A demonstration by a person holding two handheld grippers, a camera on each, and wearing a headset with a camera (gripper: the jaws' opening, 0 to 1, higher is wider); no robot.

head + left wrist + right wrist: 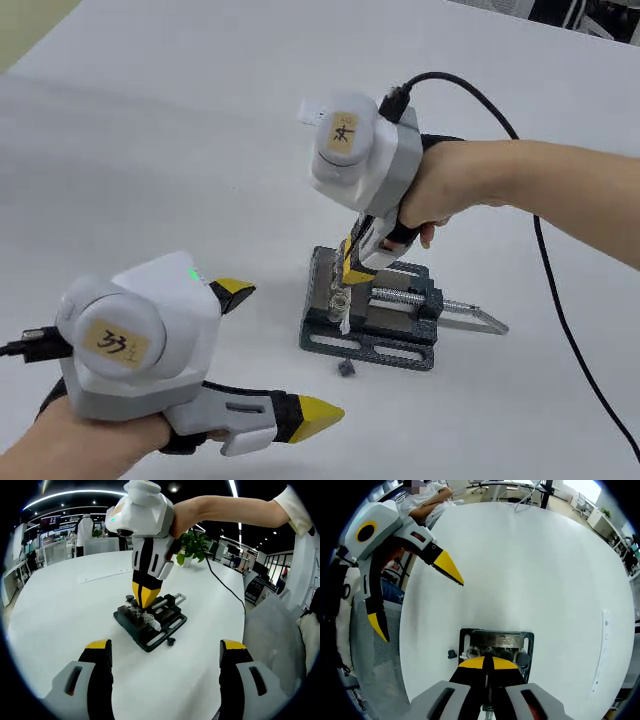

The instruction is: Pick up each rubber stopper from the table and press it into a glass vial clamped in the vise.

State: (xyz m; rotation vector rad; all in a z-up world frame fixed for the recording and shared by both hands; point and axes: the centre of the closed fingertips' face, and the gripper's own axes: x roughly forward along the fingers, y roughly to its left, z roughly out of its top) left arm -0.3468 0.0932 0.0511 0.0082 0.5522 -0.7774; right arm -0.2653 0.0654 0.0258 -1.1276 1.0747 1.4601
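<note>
While my right hand-held gripper point(352, 272) stands with jaws together over the vise point(400, 345), my left hand-held gripper point(290, 350) hovers with jaws apart; one rubber stopper point(346, 367) lies on the counter point(150, 150) just beside the vise.

White tabletop point(150, 150) before you. In your left gripper view, a green potted plant point(192, 547) at its far edge, 12 o'clock.

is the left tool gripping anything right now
No, the left tool has its jaws wide apart with nothing between them, short of the vise.
</note>
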